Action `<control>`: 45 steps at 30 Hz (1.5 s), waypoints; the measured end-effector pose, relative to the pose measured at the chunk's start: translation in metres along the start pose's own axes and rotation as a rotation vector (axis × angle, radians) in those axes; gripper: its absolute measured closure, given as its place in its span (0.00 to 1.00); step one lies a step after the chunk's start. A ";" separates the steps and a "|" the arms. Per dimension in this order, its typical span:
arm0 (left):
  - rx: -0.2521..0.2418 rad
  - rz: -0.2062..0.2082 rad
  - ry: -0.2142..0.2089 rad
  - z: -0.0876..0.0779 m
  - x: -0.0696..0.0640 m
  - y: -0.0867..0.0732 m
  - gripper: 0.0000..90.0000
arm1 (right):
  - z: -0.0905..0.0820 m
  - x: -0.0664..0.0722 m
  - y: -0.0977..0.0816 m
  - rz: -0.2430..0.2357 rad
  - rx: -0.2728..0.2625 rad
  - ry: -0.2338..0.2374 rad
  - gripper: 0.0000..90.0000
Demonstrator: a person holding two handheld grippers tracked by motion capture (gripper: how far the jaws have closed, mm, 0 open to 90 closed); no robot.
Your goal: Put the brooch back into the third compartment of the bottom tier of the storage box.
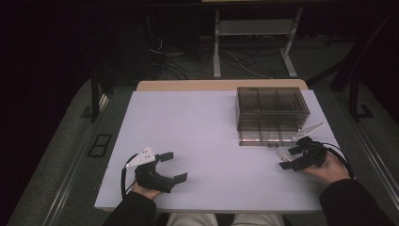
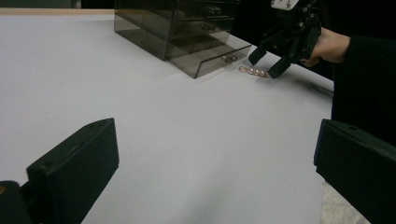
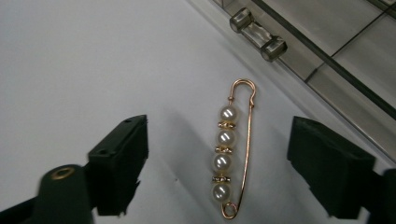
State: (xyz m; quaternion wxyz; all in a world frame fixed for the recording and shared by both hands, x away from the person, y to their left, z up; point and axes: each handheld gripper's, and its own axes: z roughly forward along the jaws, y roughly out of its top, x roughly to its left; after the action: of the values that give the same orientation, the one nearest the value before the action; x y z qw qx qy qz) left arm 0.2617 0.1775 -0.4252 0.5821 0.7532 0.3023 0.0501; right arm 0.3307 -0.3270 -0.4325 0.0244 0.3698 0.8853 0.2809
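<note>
a gold pearl brooch pin [image 3: 232, 151] is seen lying flat on the tabletop [image 1: 202, 127], framed between the wide-spread jaws of the right gripper [image 3: 215, 168], apparently lined up for a grasp. just beyond the jaws, a drawer of the smoky acrylic drawer box [image 1: 271, 110] is pulled open, likely as its destination. the left gripper [image 1: 165, 165] is held apart, jaws wide and empty.

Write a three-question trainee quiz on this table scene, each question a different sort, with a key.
1. True or false: the right gripper is shut on the pearl pin.
2. Which drawer of the smoky plastic drawer box is pulled out? A) top B) bottom C) none
3. Fill in: the pin carries ___ pearls.

Key:
1. False. Its jaws stand open on either side of the pin, which lies on the table.
2. B, the bottom drawer.
3. Four.
</note>
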 end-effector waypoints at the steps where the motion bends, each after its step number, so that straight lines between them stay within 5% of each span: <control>1: -0.001 -0.001 0.001 0.000 0.000 0.000 0.00 | 0.000 0.000 0.000 -0.003 0.002 0.001 0.26; 14: -0.001 0.001 0.004 0.000 0.000 0.000 0.00 | -0.001 0.002 0.001 -0.041 0.018 -0.034 0.50; 45: -0.005 -0.004 -0.001 0.000 0.001 0.000 0.00 | 0.001 0.002 0.003 -0.040 0.052 -0.071 0.79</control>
State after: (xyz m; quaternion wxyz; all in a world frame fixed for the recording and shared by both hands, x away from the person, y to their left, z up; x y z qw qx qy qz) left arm 0.2622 0.1775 -0.4260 0.5845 0.7510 0.3033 0.0492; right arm 0.3307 -0.3236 -0.4313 0.0520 0.3622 0.8982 0.2437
